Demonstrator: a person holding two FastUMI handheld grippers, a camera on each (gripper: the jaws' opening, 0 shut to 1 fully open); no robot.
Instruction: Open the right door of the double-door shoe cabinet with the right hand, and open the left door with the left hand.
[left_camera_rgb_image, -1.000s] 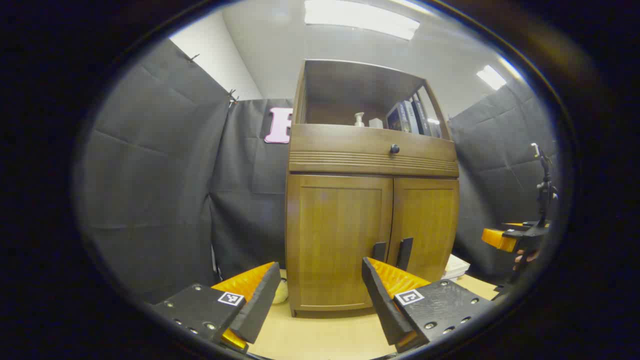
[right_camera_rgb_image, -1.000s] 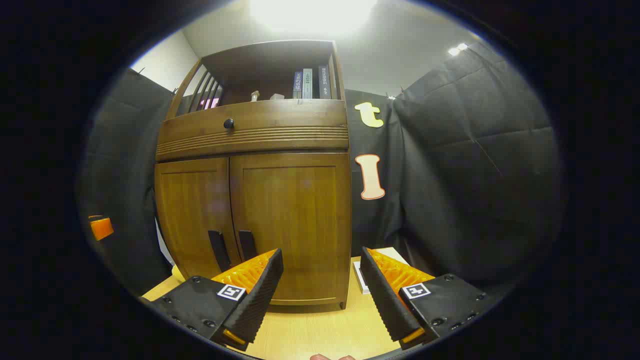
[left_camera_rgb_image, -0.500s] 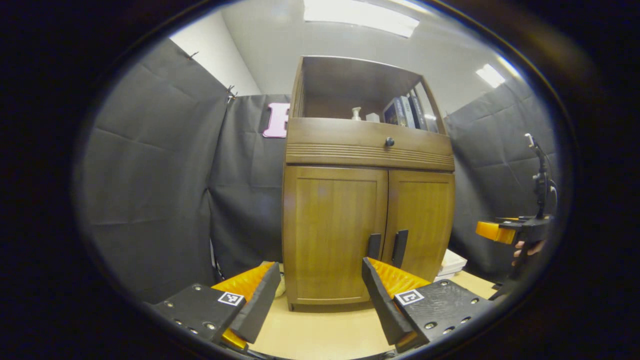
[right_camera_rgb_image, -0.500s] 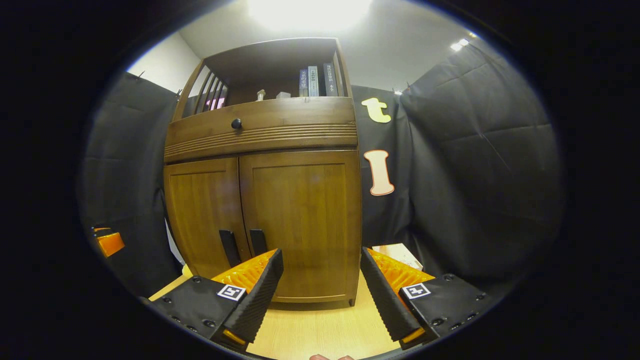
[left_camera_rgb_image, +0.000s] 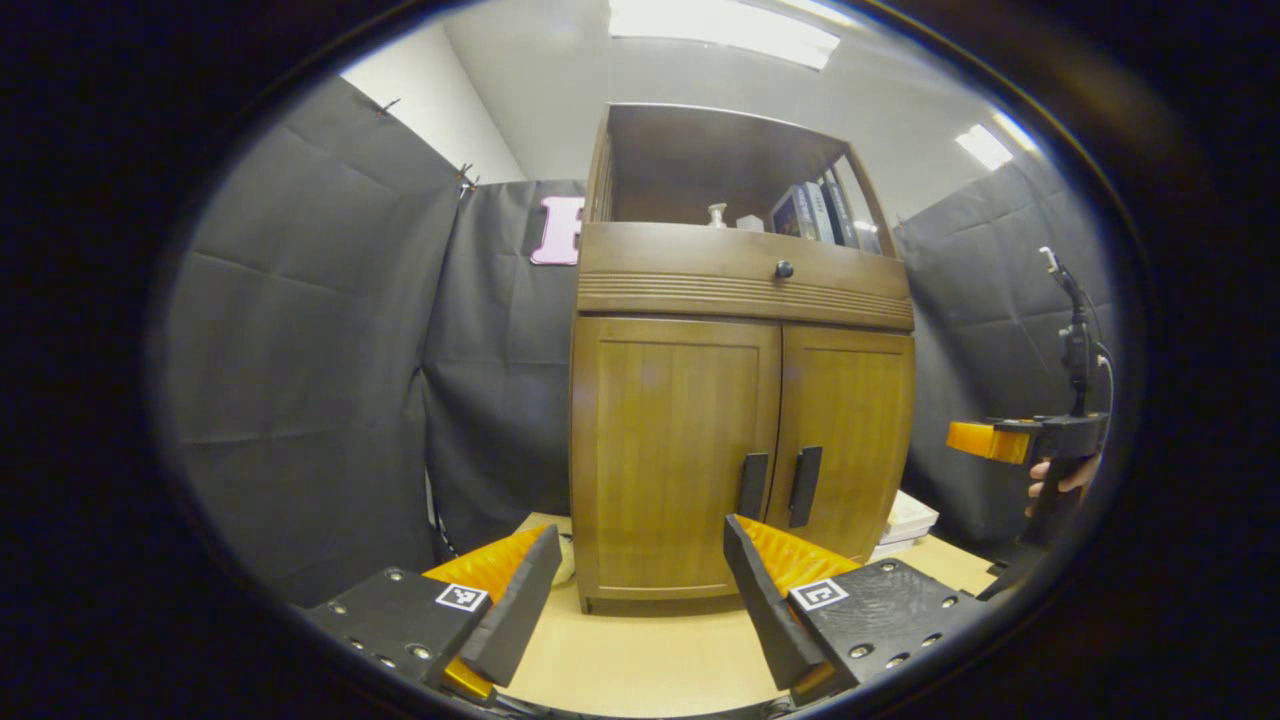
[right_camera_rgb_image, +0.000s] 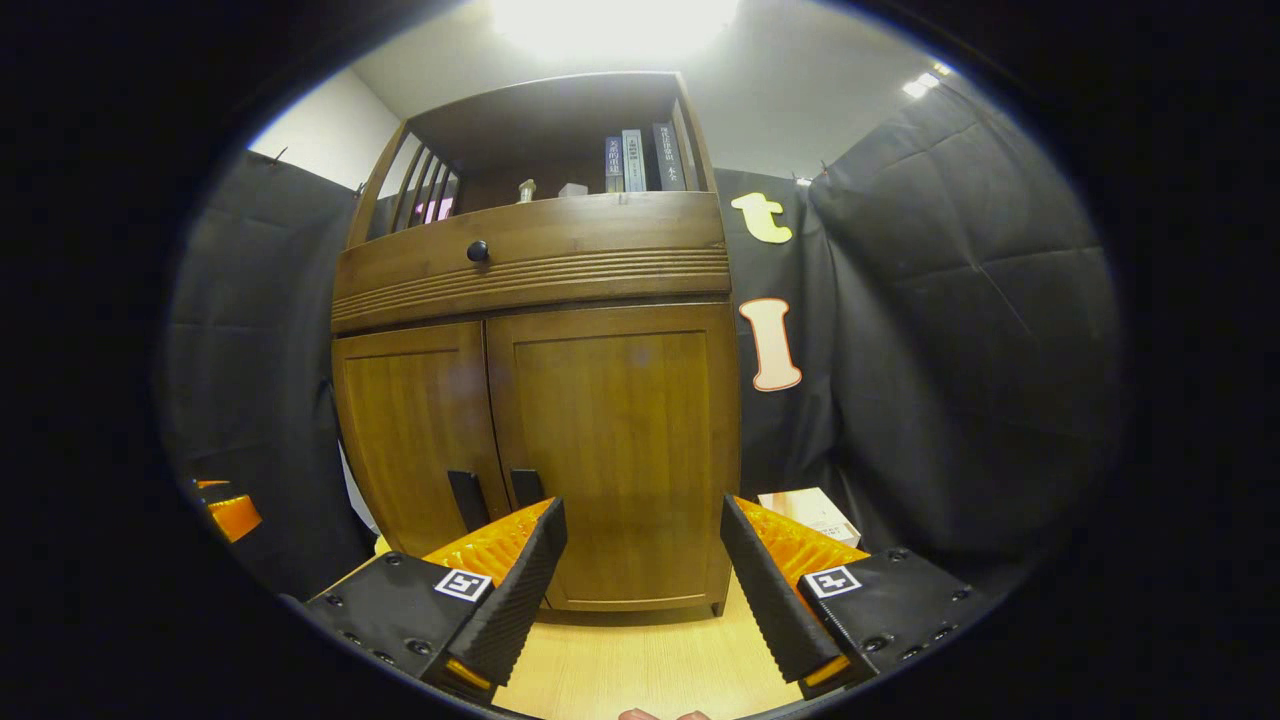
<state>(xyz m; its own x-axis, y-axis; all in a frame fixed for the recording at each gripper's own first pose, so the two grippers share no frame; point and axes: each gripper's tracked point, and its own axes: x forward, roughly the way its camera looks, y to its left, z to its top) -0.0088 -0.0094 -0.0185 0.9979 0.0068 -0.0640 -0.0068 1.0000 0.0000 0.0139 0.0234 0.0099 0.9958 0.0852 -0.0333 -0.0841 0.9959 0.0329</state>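
The shoe cabinet (left_camera_rgb_image: 740, 400) is warm brown wood with a visible grain; its two door handles (left_camera_rgb_image: 752, 486) and the drawer knob (left_camera_rgb_image: 784, 269) are black. Each hand-held gripper (right_camera_rgb_image: 640, 580) has black ribbed fingers (right_camera_rgb_image: 520, 585) backed in orange, with small black-and-white square markers. The bench (right_camera_rgb_image: 640, 670) is pale yellow wood.

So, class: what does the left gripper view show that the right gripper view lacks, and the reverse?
Left gripper view: a hand holding the other gripper, and a stack of papers beside the cabinet.

Right gripper view: a small box on the table, right of the cabinet.

Both: the closed cabinet doors, drawer knob, shelf books.
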